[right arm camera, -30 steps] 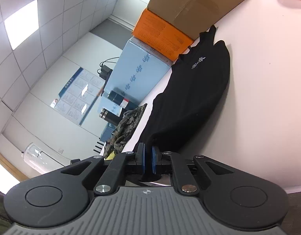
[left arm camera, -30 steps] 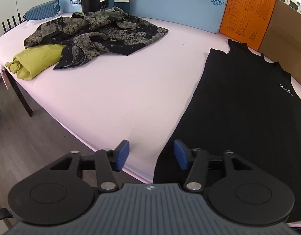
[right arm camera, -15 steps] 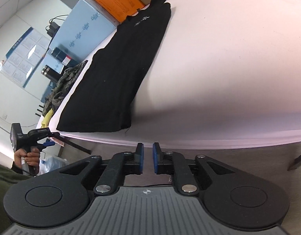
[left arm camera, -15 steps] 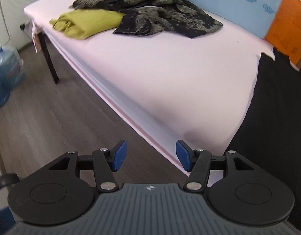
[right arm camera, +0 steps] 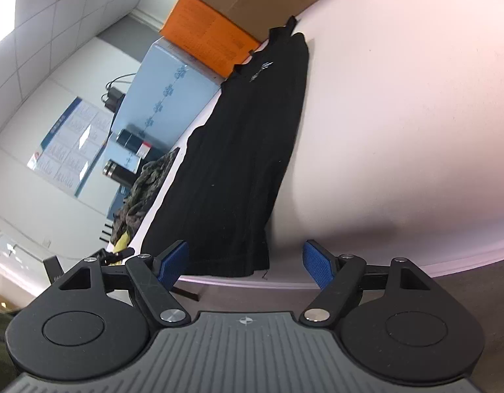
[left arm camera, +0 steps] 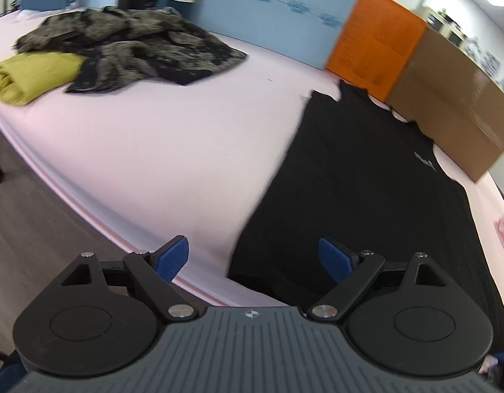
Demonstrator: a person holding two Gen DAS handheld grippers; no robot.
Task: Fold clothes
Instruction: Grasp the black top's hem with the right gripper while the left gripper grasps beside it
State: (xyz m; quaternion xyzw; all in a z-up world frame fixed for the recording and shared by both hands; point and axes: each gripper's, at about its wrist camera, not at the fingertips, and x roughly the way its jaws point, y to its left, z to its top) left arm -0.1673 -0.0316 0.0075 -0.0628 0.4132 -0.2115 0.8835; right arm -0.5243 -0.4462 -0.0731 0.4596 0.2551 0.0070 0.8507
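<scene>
Left claw [left arm camera: 253,255] spread wide, empty; right claw [right arm camera: 245,260] likewise, apparently tilted.

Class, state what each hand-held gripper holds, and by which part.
Nothing: the left hand-held gripper and right hand-held gripper are open near the black garment's hem.

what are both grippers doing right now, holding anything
Left gripper: open, holding nothing, at the bottom hem of the black top.
Right gripper: open, holding nothing, at the same hem.

Right gripper [right arm camera: 243,260] open, jaws wide, empty, at the table [right arm camera: 399,131] edge. Black sleeveless top [right arm camera: 239,170] lies flat, hem nearest.
</scene>
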